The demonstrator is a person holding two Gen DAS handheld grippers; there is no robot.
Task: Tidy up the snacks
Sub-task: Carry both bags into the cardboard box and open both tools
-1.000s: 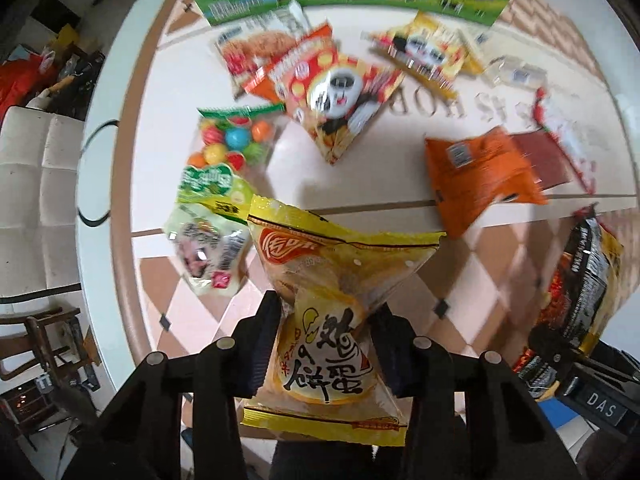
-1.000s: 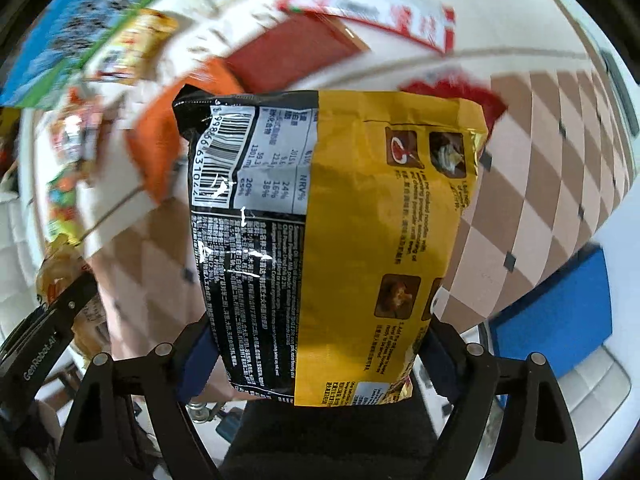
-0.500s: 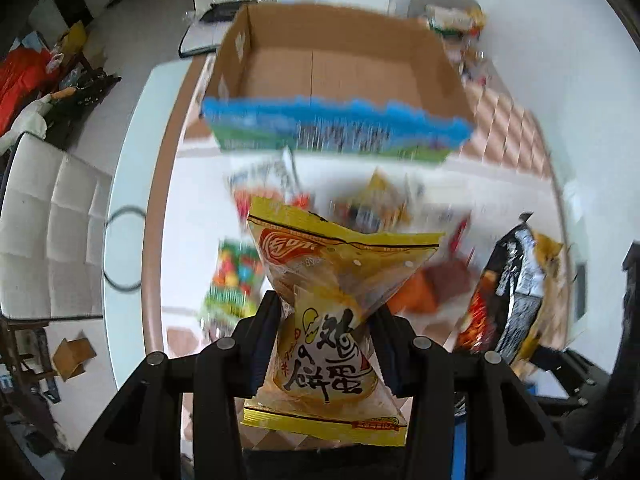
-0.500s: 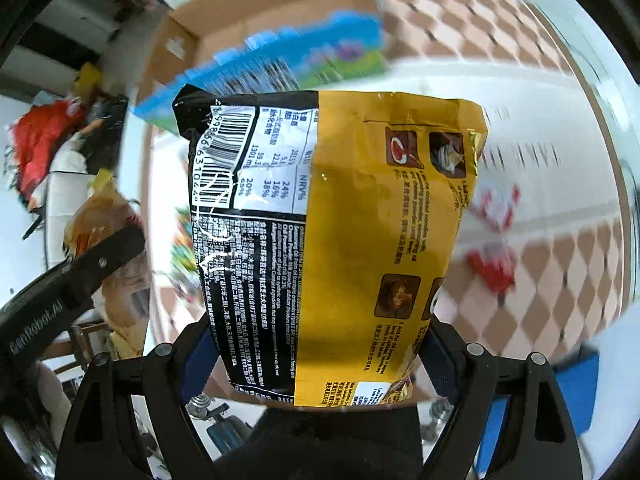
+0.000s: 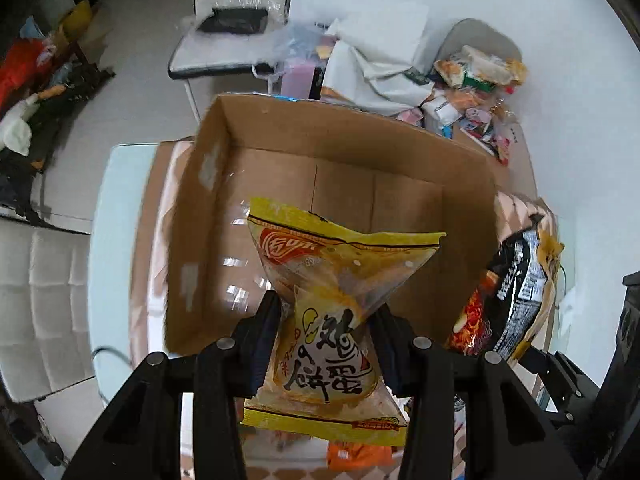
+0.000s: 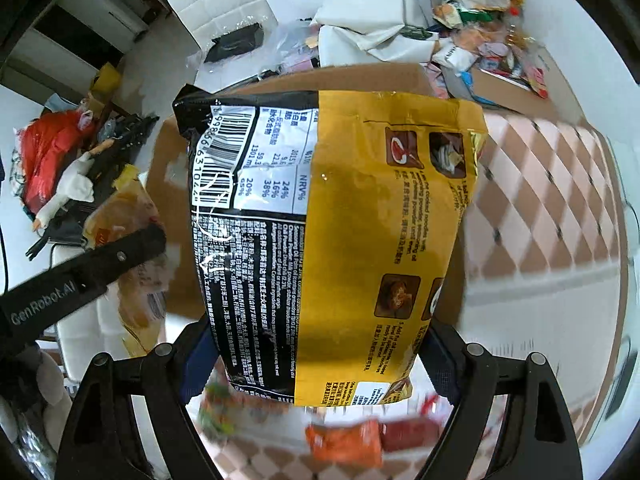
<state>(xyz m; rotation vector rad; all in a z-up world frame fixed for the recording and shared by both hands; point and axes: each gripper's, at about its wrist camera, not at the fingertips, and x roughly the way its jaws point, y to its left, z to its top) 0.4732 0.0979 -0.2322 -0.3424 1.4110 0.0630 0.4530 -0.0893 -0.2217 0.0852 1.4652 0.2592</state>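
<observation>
My left gripper (image 5: pixel 328 344) is shut on a yellow egg-biscuit bag (image 5: pixel 332 308) and holds it in the air at the near edge of an open, empty cardboard box (image 5: pixel 208 208). My right gripper (image 6: pixel 316 360) is shut on a black and yellow noodle packet (image 6: pixel 328 240), which also shows at the right in the left wrist view (image 5: pixel 516 300), beside the box's right wall. The packet hides most of the box (image 6: pixel 168 184) in the right wrist view. The left gripper and its bag (image 6: pixel 120 248) appear there at the left.
The box stands on a checkered table (image 6: pixel 540 200). An orange snack bag (image 6: pixel 344 440) and a red one (image 6: pixel 408 432) lie on the table below the grippers. A pile of snacks and white paper (image 5: pixel 472 80) lies behind the box. A white chair (image 5: pixel 40 300) stands left.
Both grippers have lifted their bags off the table and carried them forward toward the cardboard box. The snacks on the table have dropped out of view below.
</observation>
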